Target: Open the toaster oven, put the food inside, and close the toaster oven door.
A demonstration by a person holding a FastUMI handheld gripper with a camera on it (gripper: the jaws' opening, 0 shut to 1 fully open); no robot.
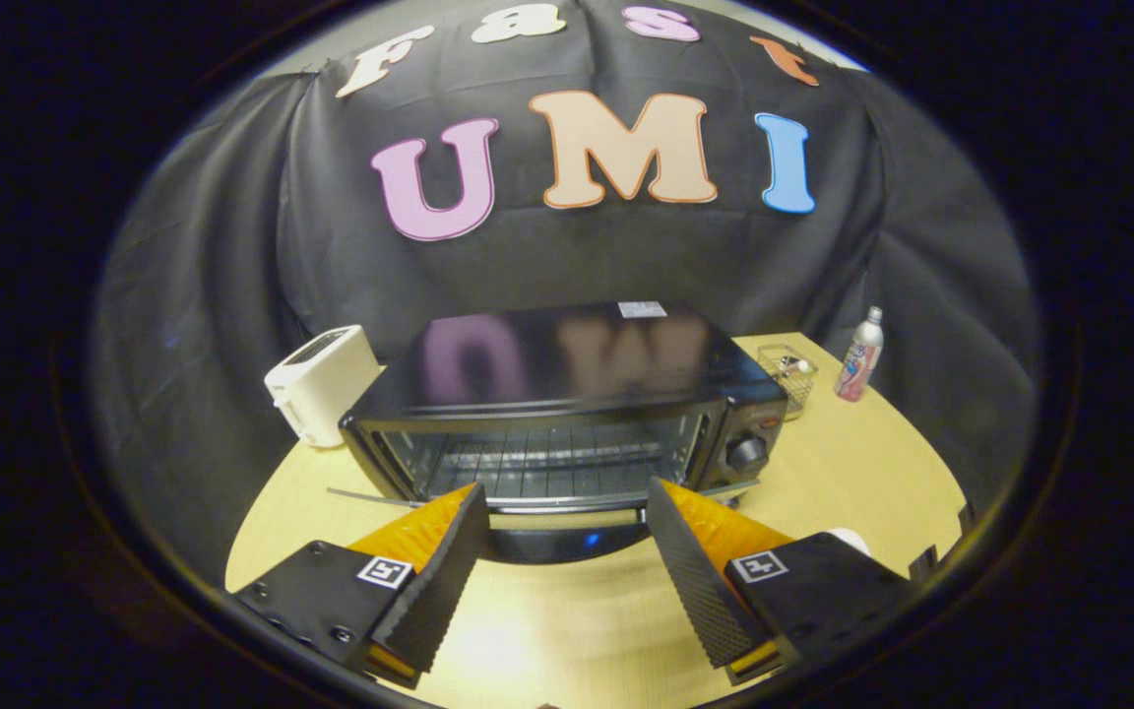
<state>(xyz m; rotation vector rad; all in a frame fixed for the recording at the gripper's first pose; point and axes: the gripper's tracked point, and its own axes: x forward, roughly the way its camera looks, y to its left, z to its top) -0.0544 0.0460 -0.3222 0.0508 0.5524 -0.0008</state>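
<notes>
Oven (567, 394) stands on the pale wooden table (852, 473), just ahead of the gripper (567, 527), with its door (567, 542) dropped open toward the fingers and the wire rack (547, 463) showing inside. The gripper's fingers (439, 581) are spread wide and hold nothing (bare tabletop lies between them). A white toaster (323, 384) sits just beside the oven's one side; on the other side are a small wire basket (789, 372) and, farther out, a bottle (859, 356).
</notes>
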